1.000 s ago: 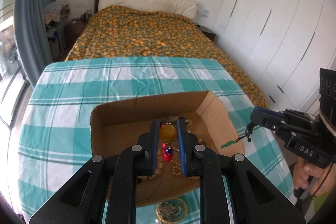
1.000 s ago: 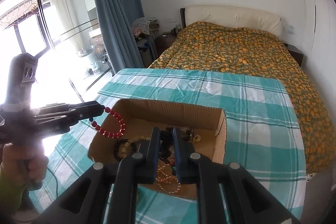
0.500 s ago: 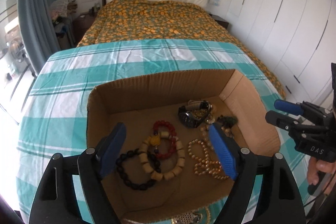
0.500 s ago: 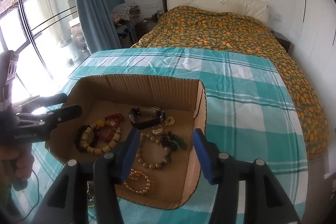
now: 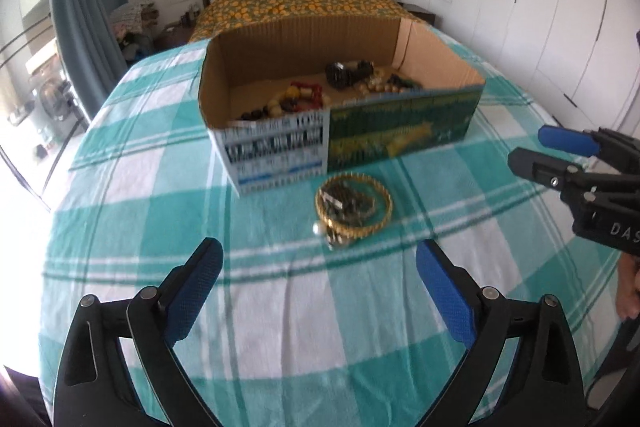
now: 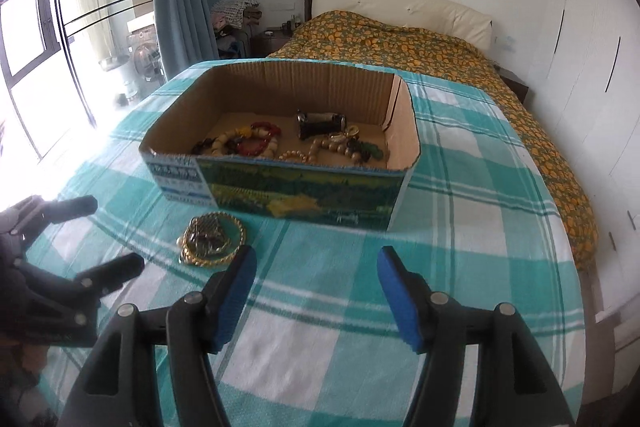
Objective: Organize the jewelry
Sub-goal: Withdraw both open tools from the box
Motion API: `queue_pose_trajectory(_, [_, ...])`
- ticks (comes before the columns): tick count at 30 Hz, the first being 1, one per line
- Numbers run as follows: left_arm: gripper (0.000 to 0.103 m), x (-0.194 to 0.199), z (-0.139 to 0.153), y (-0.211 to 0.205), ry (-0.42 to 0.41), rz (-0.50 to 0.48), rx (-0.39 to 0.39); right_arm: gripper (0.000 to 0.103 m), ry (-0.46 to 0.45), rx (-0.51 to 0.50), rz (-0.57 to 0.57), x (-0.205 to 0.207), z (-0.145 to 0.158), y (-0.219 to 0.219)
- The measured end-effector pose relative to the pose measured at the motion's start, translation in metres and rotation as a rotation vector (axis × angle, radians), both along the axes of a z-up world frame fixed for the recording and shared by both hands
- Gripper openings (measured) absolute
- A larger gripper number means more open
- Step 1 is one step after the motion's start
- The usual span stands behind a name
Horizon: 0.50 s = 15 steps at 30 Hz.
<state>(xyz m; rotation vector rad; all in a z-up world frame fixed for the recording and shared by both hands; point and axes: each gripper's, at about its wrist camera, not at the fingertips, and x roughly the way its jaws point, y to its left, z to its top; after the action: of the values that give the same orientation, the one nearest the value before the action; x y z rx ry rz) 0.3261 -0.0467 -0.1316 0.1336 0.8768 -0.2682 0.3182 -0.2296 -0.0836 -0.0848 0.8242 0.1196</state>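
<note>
An open, shallow cardboard box (image 6: 280, 183) with a green landscape print on its near wall stands toward the far edge of the table's teal-and-white checked cloth (image 6: 460, 219), its long axis running side to side across both views. On its floor lie several pieces: a red bead bracelet (image 6: 260, 139) and a cream wooden-bead bracelet (image 6: 224, 143) toward the left wall, a black wristwatch (image 6: 320, 123) near the back wall with its strap lying left to right, and a pale bead strand (image 6: 320, 151) by the near wall.

Outside the box, on the cloth just in front of its near wall and apart from it, sits a coiled gold twisted-rope bangle (image 5: 354, 205) with a tangle of dark and gold trinkets piled inside its ring; it lies flat. A small pearl-like bead (image 5: 318, 228) touches its near-left rim.

The left gripper (image 5: 320, 279) hangs above the cloth on the near side of the bangle, its blue pads (image 5: 192, 291) spread wide and its jaws opening, with only cloth between them. The right gripper (image 6: 312, 283) hovers to the right of the bangle, its jaws also opening and empty; its left blue pad (image 6: 234, 291) shows just beside the bangle's rim in its own view, and whether it touches cannot be told.
</note>
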Motion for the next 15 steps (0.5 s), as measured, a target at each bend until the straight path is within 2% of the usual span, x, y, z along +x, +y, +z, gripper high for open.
queue_pose_trajectory(4, [0.098, -0.024, -0.018, 0.001, 0.005, 0.037, 0.004, 0.064, -0.015, -0.041, -0.028, -0.024, -0.011, 0.006])
queue_pose_trajectory(7, [0.098, -0.034, -0.027, 0.004, 0.018, 0.065, -0.011, 0.064, -0.013, -0.035, -0.053, -0.035, -0.018, 0.004])
queue_pose_trajectory(15, [0.098, -0.037, -0.036, 0.003, 0.010, 0.085, 0.002, 0.064, -0.004, -0.029, -0.112, -0.048, -0.031, -0.009])
